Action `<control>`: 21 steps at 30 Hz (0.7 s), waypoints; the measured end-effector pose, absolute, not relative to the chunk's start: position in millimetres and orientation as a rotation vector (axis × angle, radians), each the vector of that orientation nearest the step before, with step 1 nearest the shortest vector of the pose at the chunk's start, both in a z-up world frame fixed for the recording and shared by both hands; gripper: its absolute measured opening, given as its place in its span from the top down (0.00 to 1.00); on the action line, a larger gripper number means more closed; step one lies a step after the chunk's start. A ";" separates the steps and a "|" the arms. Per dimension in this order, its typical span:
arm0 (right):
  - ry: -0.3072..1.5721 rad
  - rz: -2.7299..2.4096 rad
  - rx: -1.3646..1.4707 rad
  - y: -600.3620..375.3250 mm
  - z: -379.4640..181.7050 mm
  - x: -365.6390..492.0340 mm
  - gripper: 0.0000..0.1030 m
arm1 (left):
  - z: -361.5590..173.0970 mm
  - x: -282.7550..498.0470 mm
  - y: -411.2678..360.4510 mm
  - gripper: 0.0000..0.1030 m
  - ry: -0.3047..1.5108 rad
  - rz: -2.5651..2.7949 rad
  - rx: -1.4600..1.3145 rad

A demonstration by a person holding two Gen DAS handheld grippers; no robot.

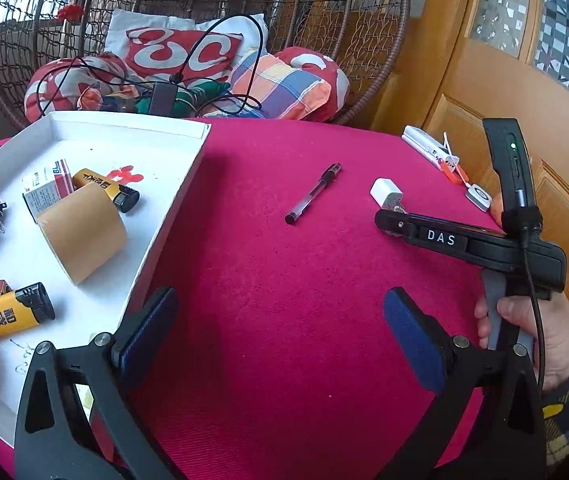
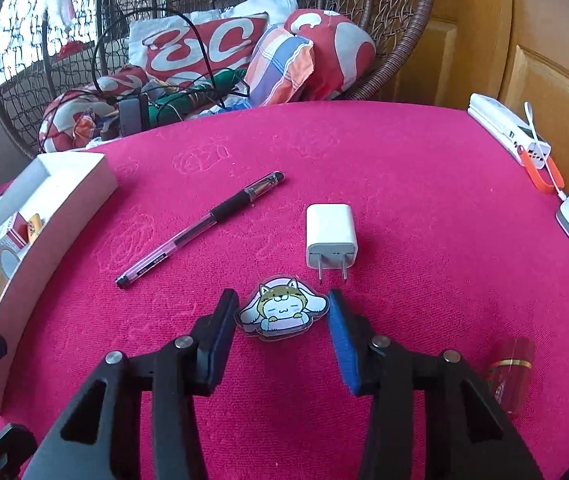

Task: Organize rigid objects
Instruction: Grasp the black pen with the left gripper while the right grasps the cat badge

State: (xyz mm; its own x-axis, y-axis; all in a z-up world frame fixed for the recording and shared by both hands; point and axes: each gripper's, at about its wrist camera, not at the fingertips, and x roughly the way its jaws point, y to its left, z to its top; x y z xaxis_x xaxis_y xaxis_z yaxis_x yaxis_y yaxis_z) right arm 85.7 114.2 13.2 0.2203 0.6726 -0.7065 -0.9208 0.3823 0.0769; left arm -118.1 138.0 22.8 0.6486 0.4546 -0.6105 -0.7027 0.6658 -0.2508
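Observation:
On the red tablecloth a flat cartoon cat badge (image 2: pixel 282 312) lies between the pads of my right gripper (image 2: pixel 283 314), which touch its two ends, so the gripper is shut on it. Just beyond it are a white plug charger (image 2: pixel 330 236) and a clear black-grip pen (image 2: pixel 200 228). The left wrist view shows the same pen (image 1: pixel 312 194), the charger (image 1: pixel 386 192) and the right gripper (image 1: pixel 388 222) from the side, held by a hand. My left gripper (image 1: pixel 280 296) stands open and holds nothing, low over the cloth beside the white tray (image 1: pixel 172 208).
The tray holds a tan tape roll (image 1: pixel 84 232), two yellow lighters (image 1: pixel 12 316), a small box (image 1: pixel 46 190) and binder clips. A red cylinder (image 2: pixel 510 376) lies right of my right gripper. A white power bank (image 2: pixel 504 132) sits at the table's far right edge. A wicker chair (image 2: pixel 396 40) with cushions stands behind.

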 end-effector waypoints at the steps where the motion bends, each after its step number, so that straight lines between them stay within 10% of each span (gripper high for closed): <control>1: 0.738 1.151 -0.375 110.1 14.3 86.5 0.56 | 26.2 -115.5 141.3 0.00 0.529 0.692 -0.493; 11: 0.838 1.195 -0.129 88.2 12.6 113.6 0.56 | 28.4 5.6 191.8 0.02 0.762 0.700 -0.262; 21: 0.846 1.261 -0.064 81.0 15.2 109.2 0.56 | 7.4 22.9 216.1 0.49 0.833 0.595 -0.291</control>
State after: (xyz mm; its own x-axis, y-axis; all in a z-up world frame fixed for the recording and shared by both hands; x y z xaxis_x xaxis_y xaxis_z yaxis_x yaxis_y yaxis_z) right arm 109.2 81.0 15.2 0.0525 0.8066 -0.5887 -0.8510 0.3446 0.3963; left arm 22.9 216.1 7.4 0.5235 0.3784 -0.7634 -0.5986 0.8009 -0.0135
